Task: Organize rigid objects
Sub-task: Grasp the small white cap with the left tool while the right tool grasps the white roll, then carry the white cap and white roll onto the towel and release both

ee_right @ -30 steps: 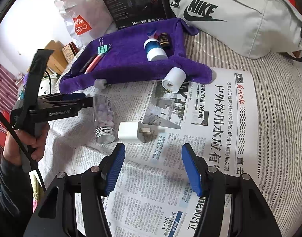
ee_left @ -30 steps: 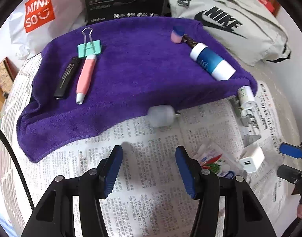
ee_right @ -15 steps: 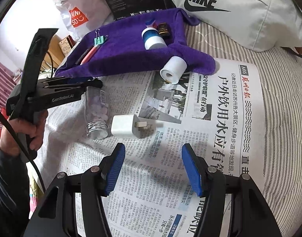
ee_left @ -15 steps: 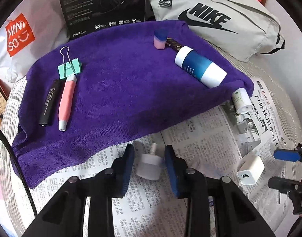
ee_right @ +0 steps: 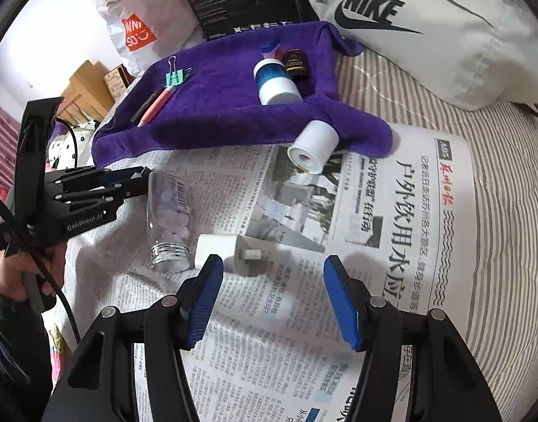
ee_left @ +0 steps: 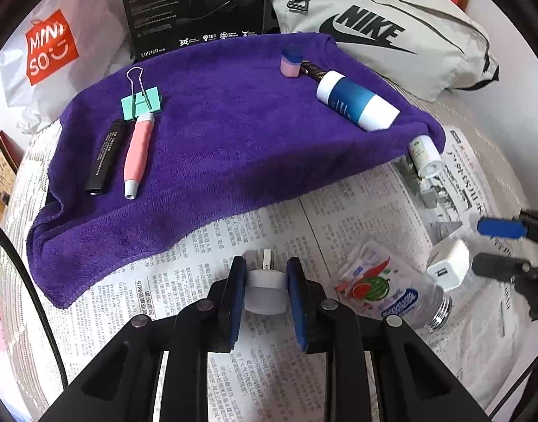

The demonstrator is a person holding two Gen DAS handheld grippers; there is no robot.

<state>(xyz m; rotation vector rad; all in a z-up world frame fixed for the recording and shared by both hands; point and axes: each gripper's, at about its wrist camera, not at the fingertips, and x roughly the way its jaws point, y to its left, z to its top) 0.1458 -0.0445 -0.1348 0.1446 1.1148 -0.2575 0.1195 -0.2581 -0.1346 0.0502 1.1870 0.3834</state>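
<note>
Purple fleece towel (ee_left: 234, 147): serves as sorting area; at its left lie a black matte tube (ee_left: 105, 156), a pink-grip pen (ee_left: 138, 154) and a mint binder clip (ee_left: 142, 103), side by side lengthwise, judged already sorted.
Left claw (ee_left: 265, 283): clenched on a small frosted white plug adapter (ee_left: 263, 290), over the newspaper (ee_left: 357, 218) just short of the towel edge; probably bound for the towel.
Clear glass bottle (ee_right: 168, 218): lying on its side, uncapped, holds pale round tablets.
Right claw (ee_right: 272, 299): released, empty, just behind the white USB charger cube (ee_right: 221, 251), seemingly its next pick.
White cylindrical jar (ee_right: 314, 147): on its side at the towel's right edge, contents not visible.
</note>
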